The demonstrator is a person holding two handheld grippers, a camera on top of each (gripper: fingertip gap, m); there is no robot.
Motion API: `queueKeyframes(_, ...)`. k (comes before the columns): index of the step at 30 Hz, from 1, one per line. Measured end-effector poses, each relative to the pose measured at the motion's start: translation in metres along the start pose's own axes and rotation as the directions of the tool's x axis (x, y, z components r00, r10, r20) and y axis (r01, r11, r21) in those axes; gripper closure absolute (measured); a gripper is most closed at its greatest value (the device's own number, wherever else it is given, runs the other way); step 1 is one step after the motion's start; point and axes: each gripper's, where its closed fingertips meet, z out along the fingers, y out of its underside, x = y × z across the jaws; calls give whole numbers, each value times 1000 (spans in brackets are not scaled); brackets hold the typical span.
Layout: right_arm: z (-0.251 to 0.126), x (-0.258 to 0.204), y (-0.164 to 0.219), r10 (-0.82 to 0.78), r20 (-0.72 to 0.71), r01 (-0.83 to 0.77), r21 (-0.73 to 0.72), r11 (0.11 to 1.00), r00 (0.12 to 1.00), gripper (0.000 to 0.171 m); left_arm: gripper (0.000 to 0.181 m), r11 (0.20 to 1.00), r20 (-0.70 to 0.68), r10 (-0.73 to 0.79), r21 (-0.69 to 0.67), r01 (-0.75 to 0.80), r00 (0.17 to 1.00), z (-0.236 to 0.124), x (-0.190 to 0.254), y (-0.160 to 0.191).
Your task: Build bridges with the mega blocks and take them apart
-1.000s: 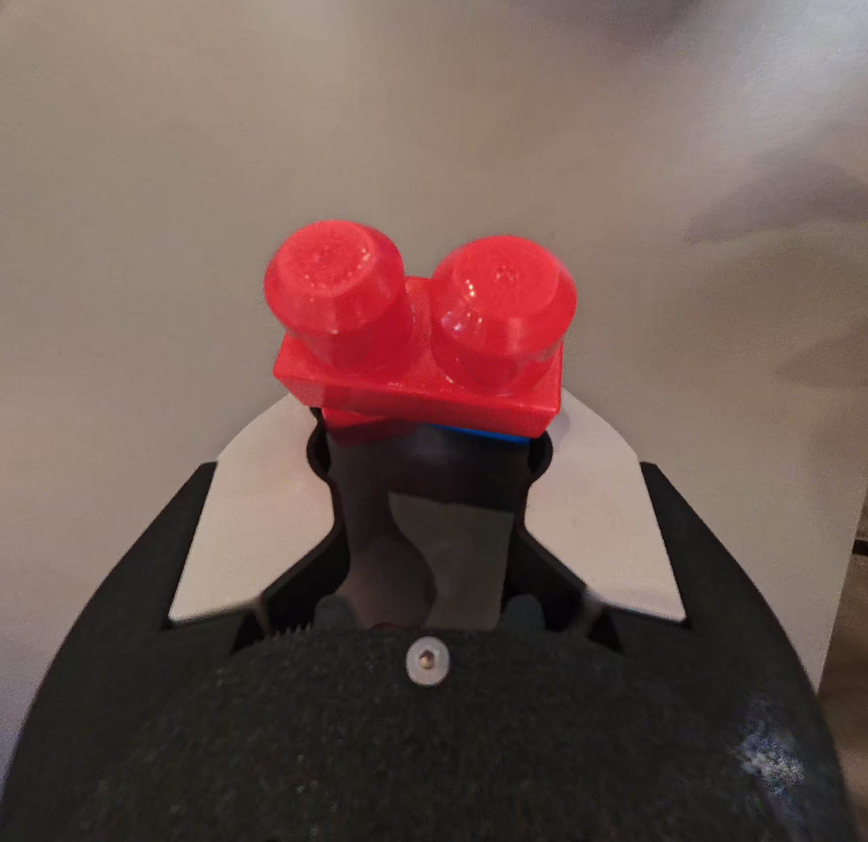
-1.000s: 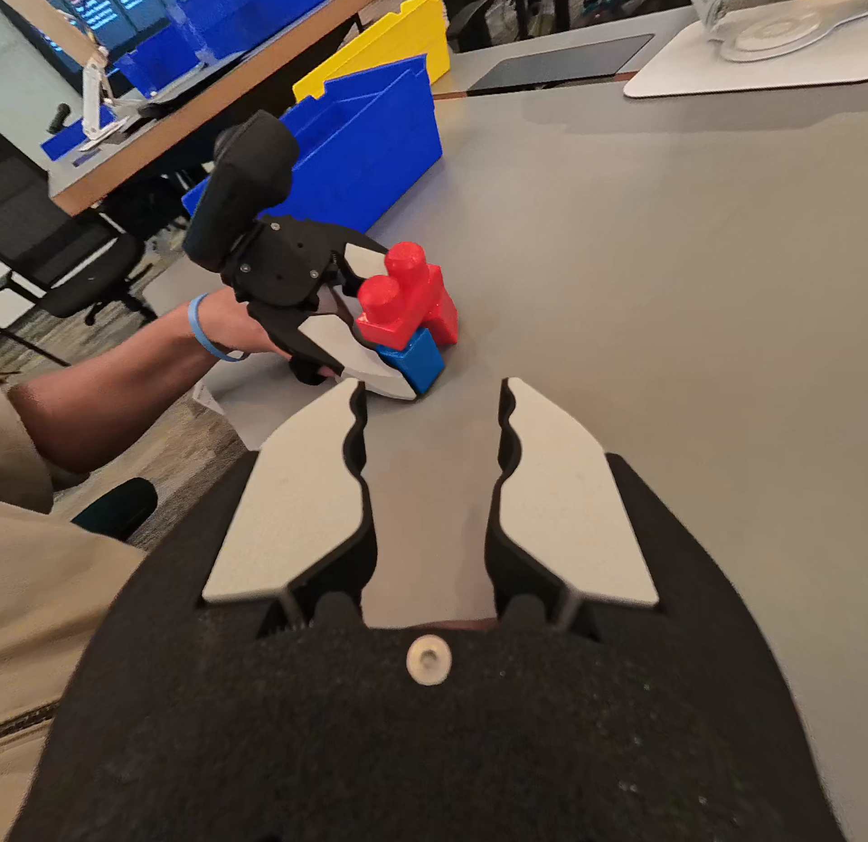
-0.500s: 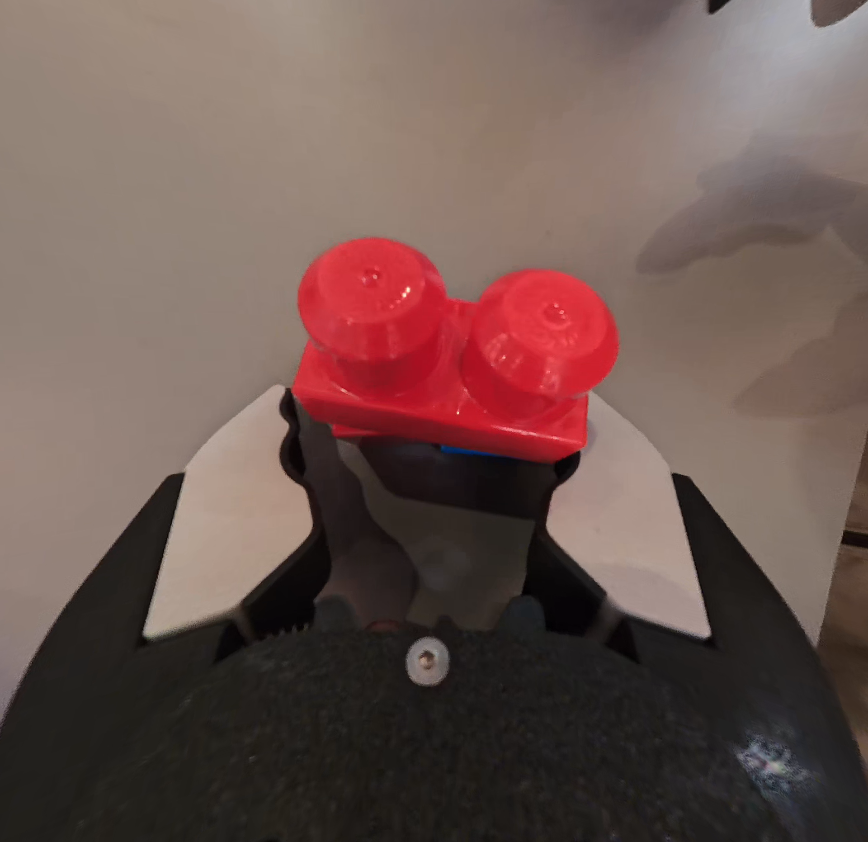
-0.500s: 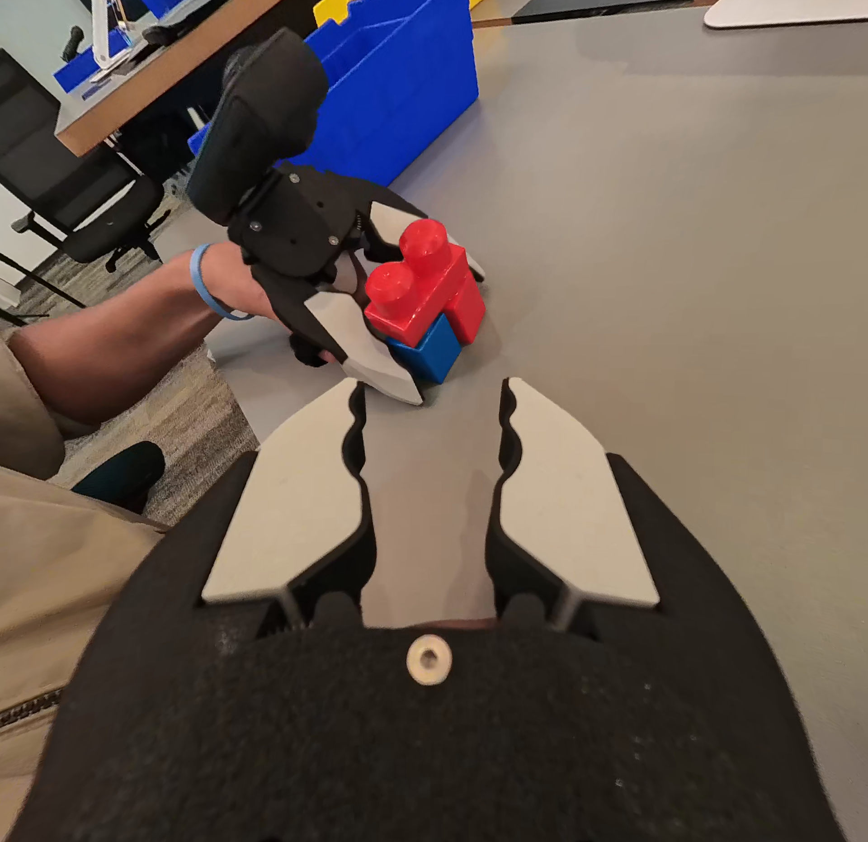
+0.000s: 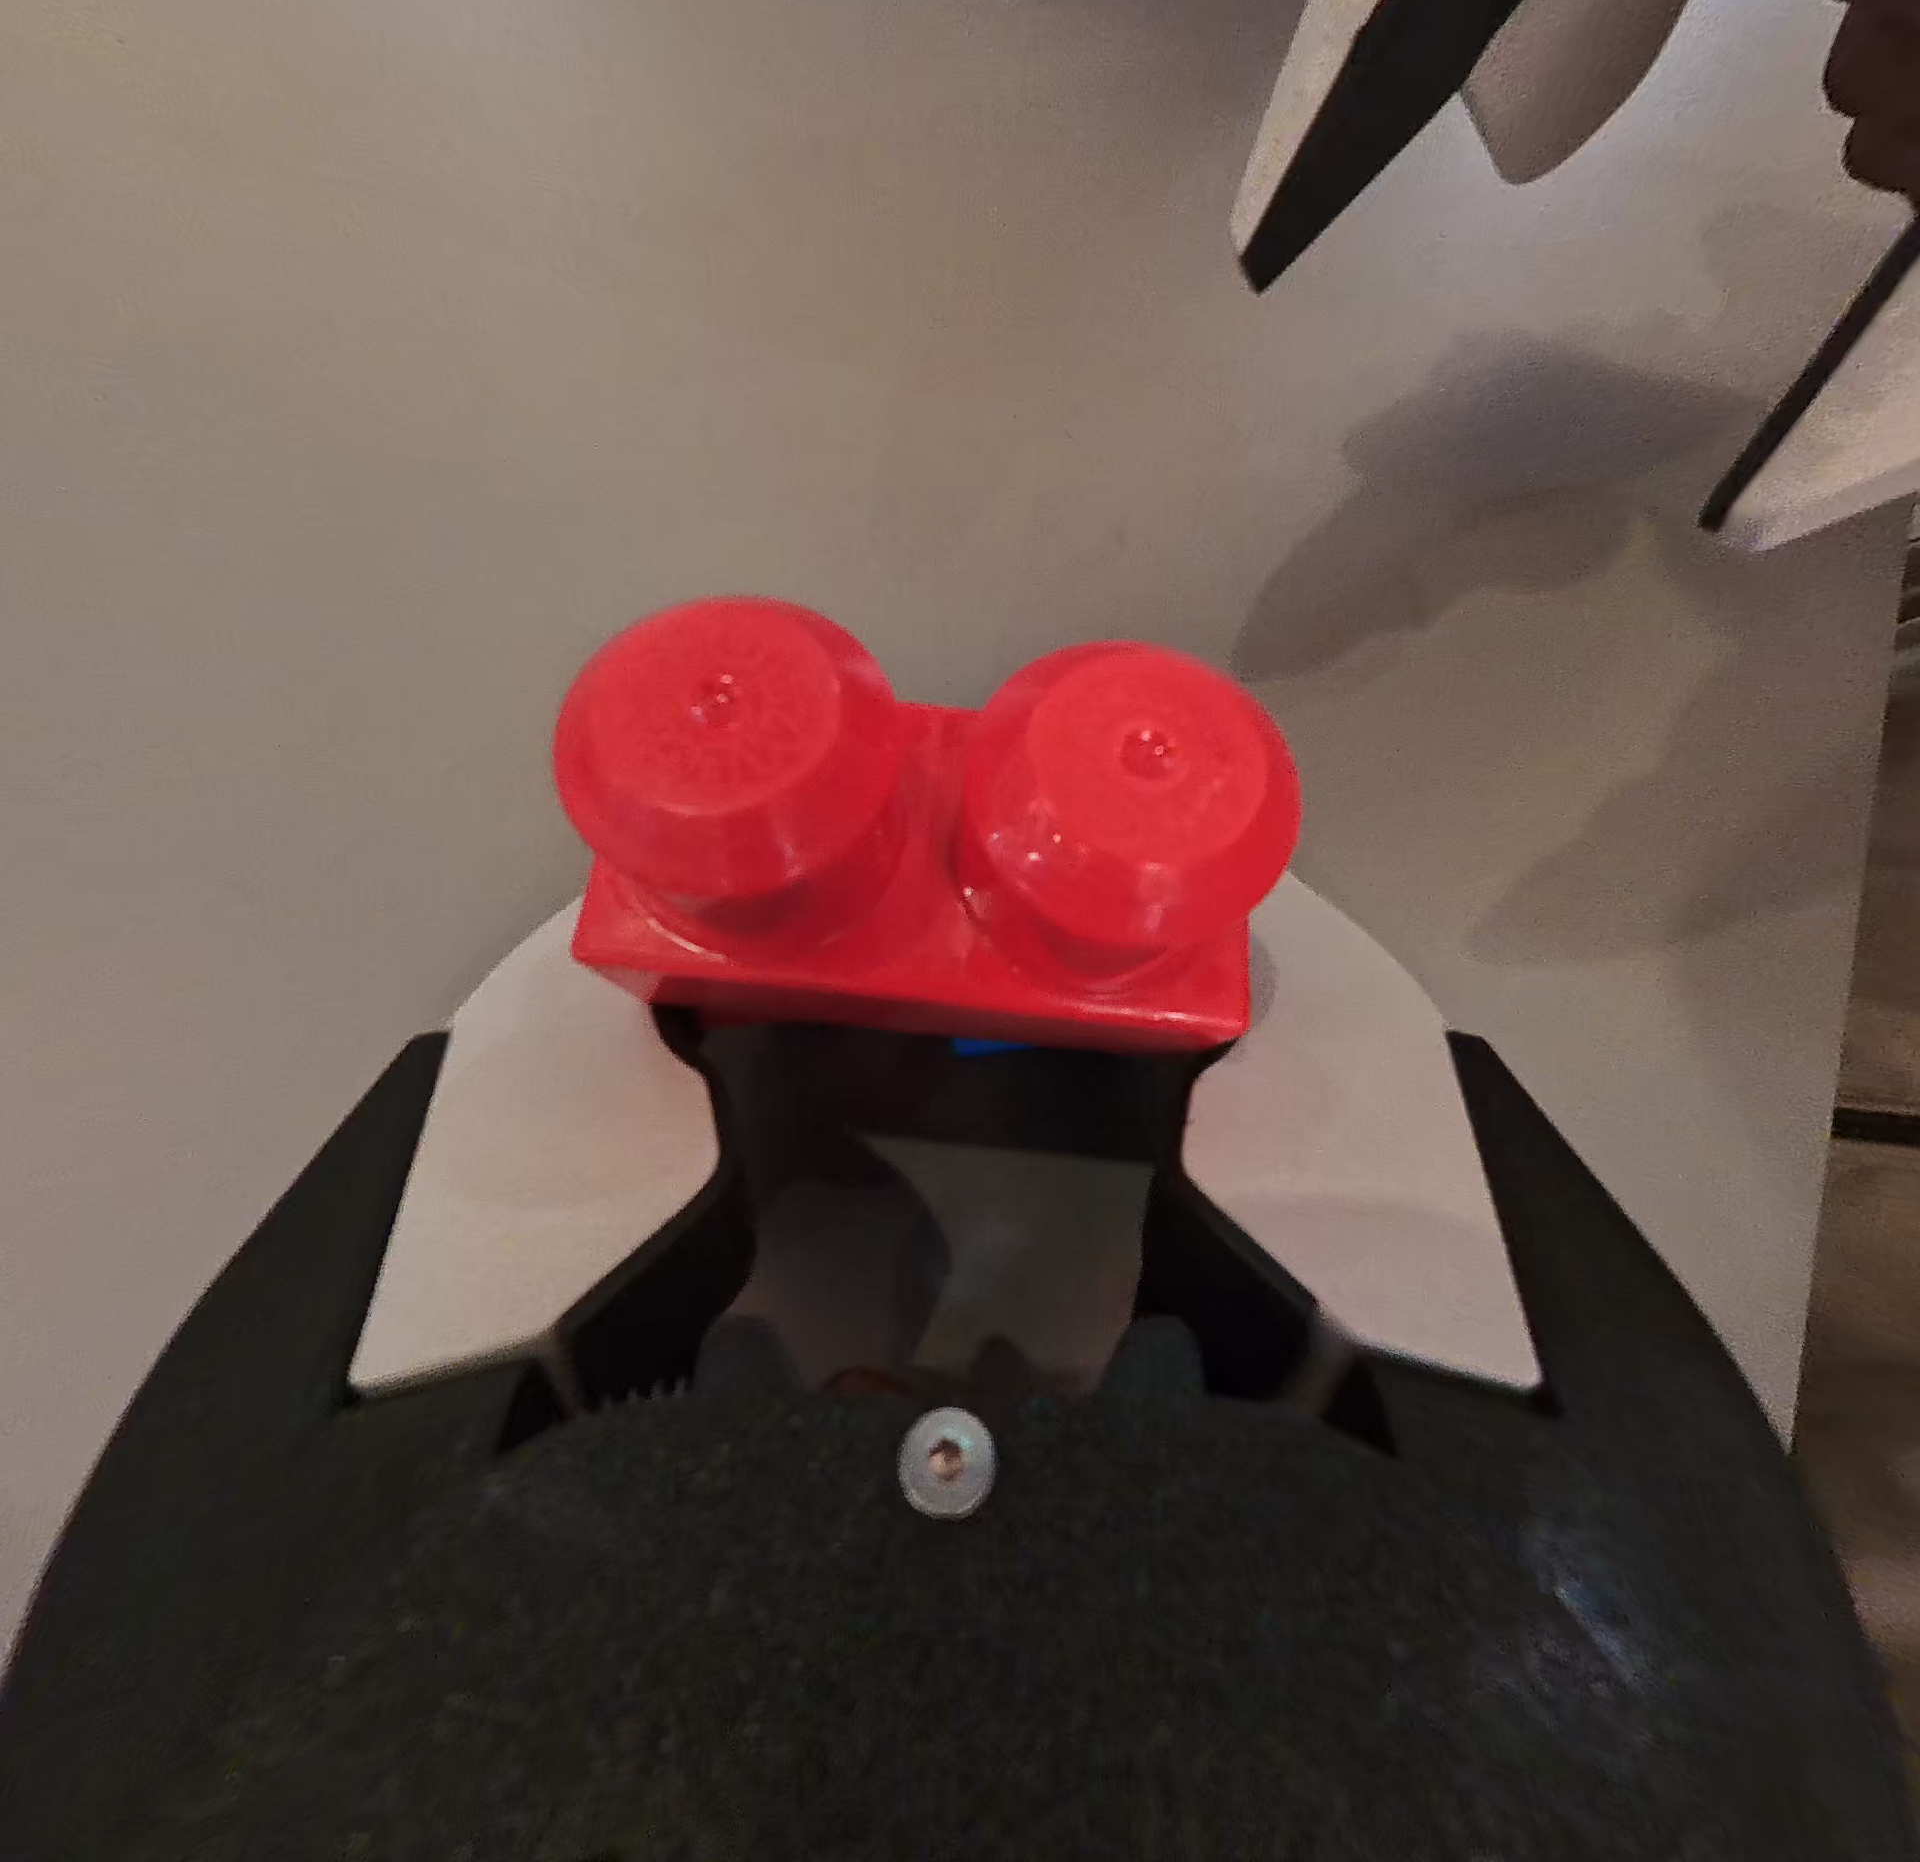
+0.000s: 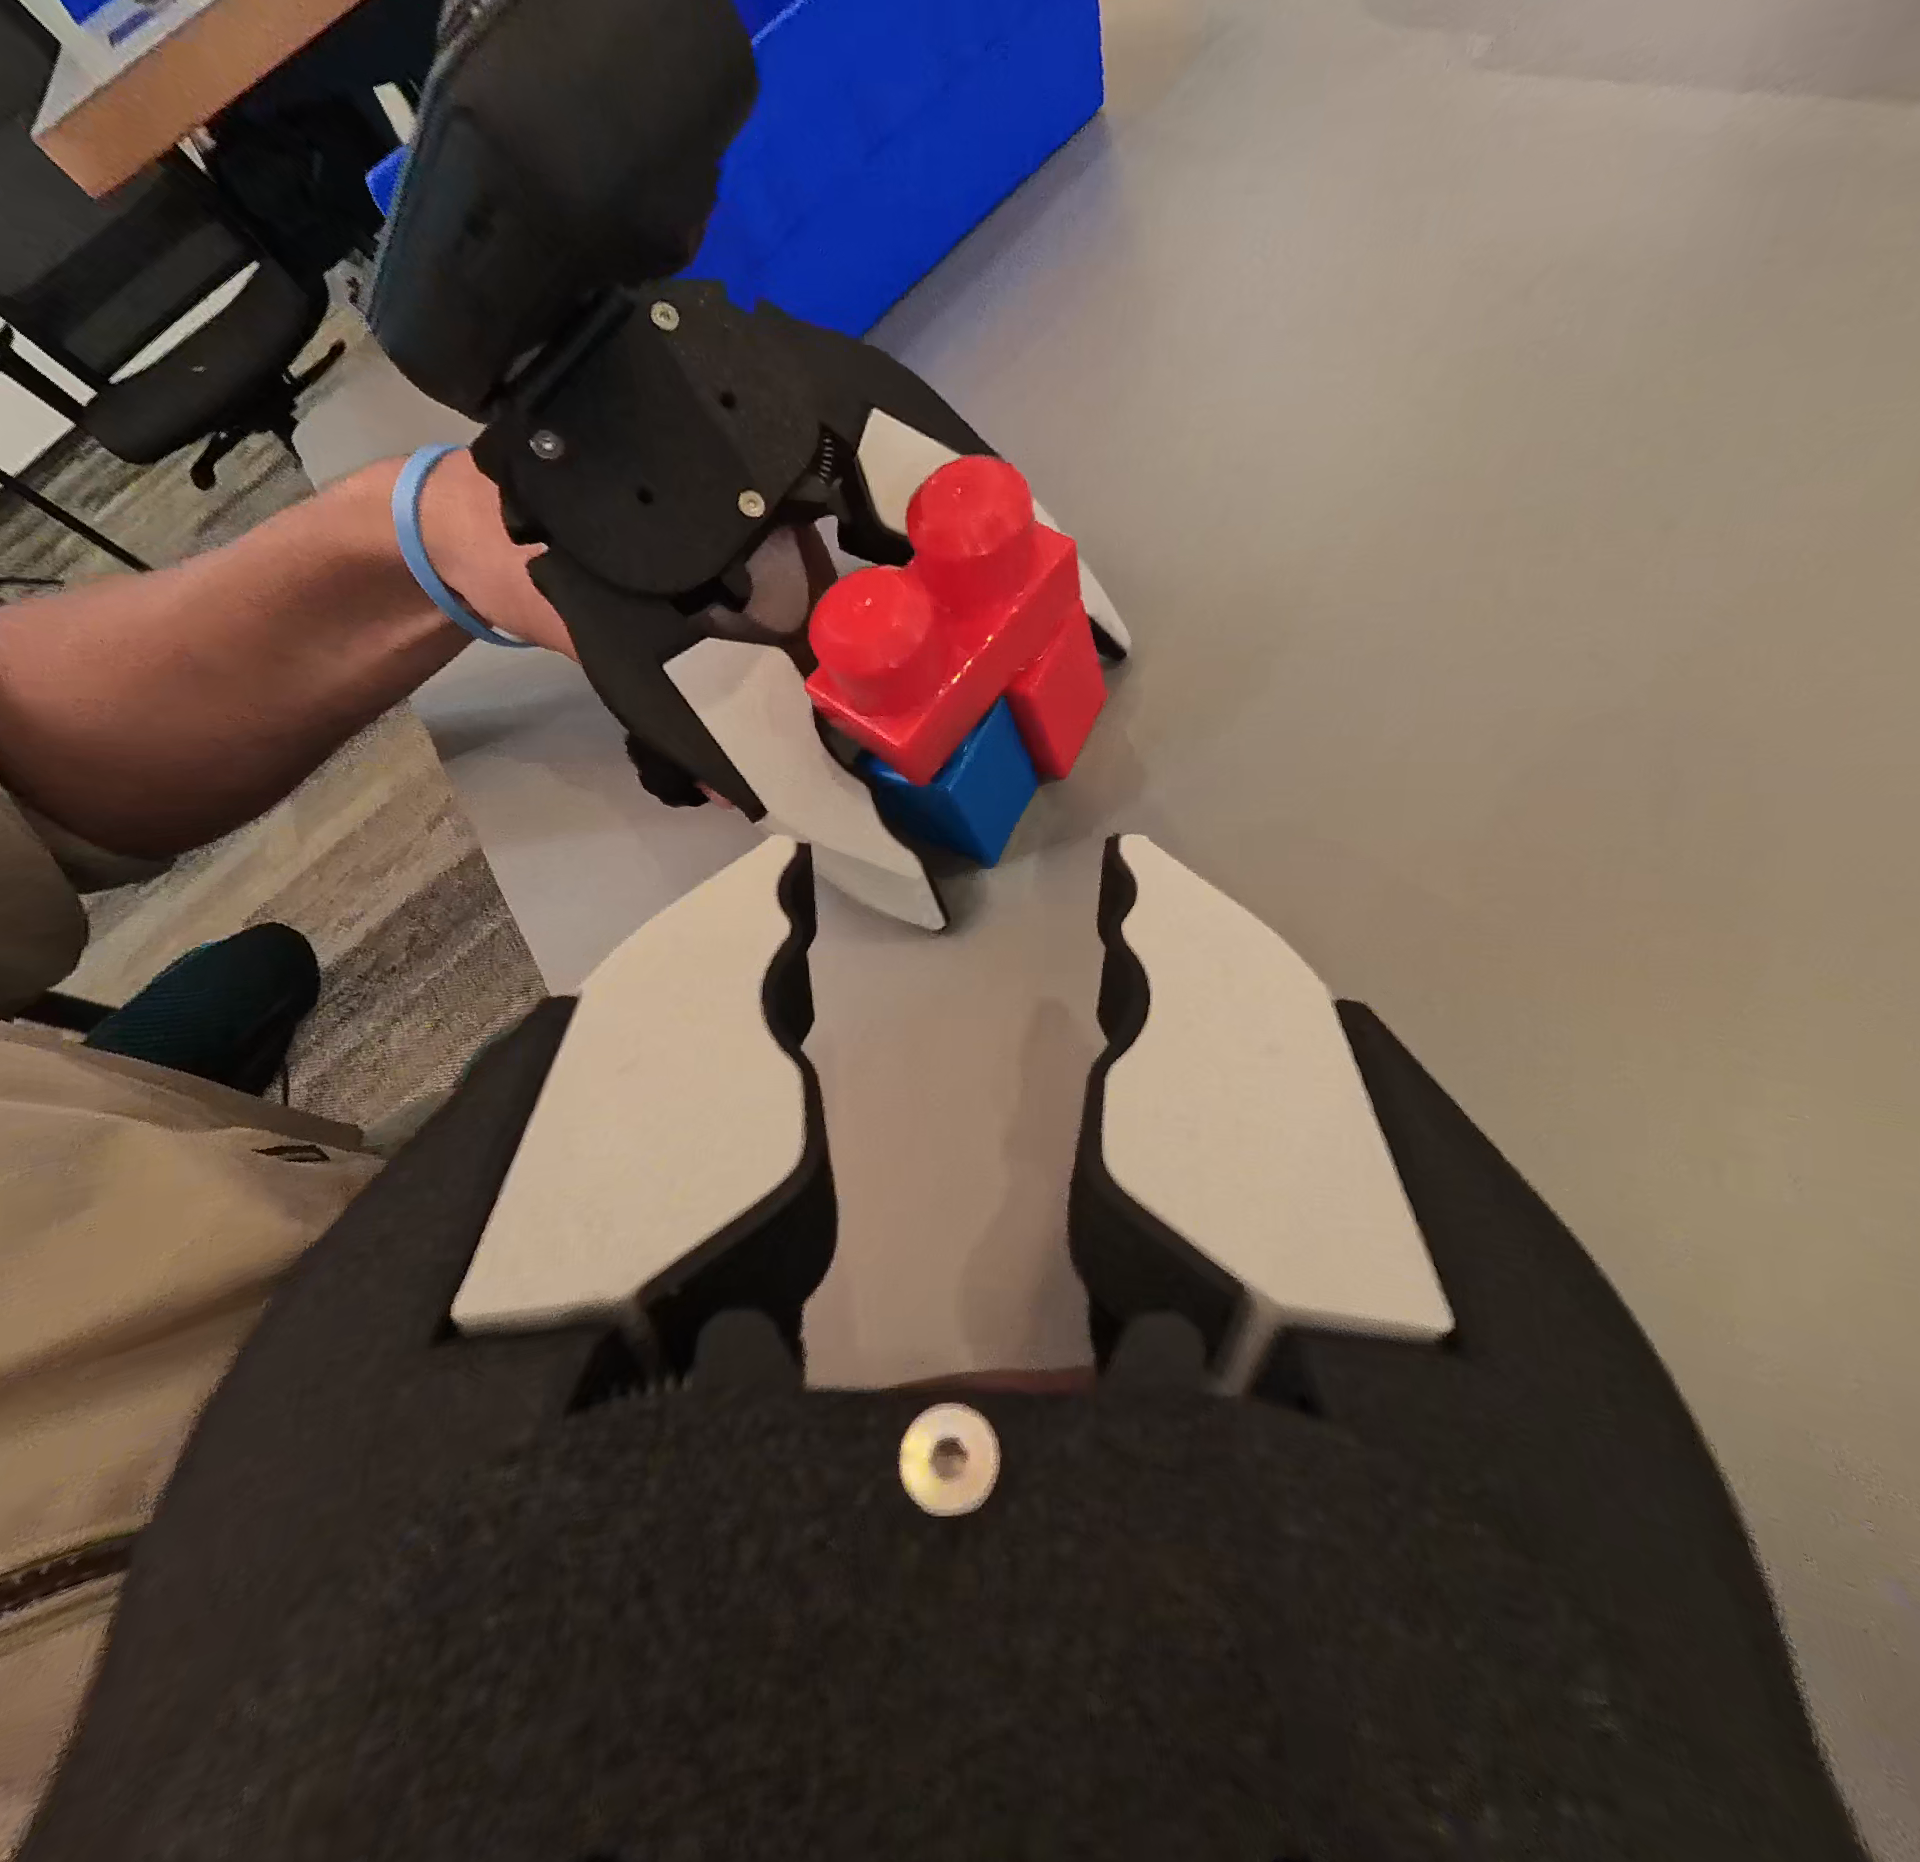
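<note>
Left gripper: the left gripper (image 6: 966,732) reaches in from the left edge of the table (image 6: 1507,565), a hand (image 6: 488,576) with a blue wristband (image 6: 421,534) behind it. Its two fingers stand one on each side of the little block bridge; whether they press on the blocks or only flank them I cannot tell.
Top block: a red two-stud block (image 5: 914,877) lies across the gap between the fingers in the left wrist view, long axis running left to right, studs pointing up and toward the camera. In the right wrist view the same red two-stud block (image 6: 951,649) runs from near left to far right, tilted, its near end lower.
Supports: a blue block (image 6: 966,794) sits under the near end and a second red block (image 6: 1065,700) under the far end, both on the table.
Hidden: from the left wrist view only a sliver of the blue block (image 5: 982,1045) shows under the top block, and the second red block is out of sight. The left gripper's far finger is mostly covered by the blocks.
Right gripper: the right gripper (image 6: 951,877) hovers just in front of the bridge with a wide empty gap between its fingers, holding nothing. Its tips (image 5: 1507,129) are cut off at the upper right corner of the left wrist view.
Surface: plain grey tabletop, shadows around the blocks.
Room: a blue bin (image 6: 914,98) stands on the table behind the left gripper; an office chair (image 6: 187,358) and a wooden desk (image 6: 197,77) at far left, patterned carpet (image 6: 395,939) below.
</note>
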Motion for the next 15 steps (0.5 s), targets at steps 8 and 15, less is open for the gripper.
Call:
queueKeyframes(8, -10, 4, 1, 1, -24, -1, 9, 1000, 1000, 123, 90, 1000, 17, -10, 5, 10, 1000, 0, -3, -1)
queueKeyframes(15, -13, 9, 0, 30, -21, -29, 30, 999, 999, 123, 90, 1000, 14, 10, 12, -10, 1000, 0, -1, -2)
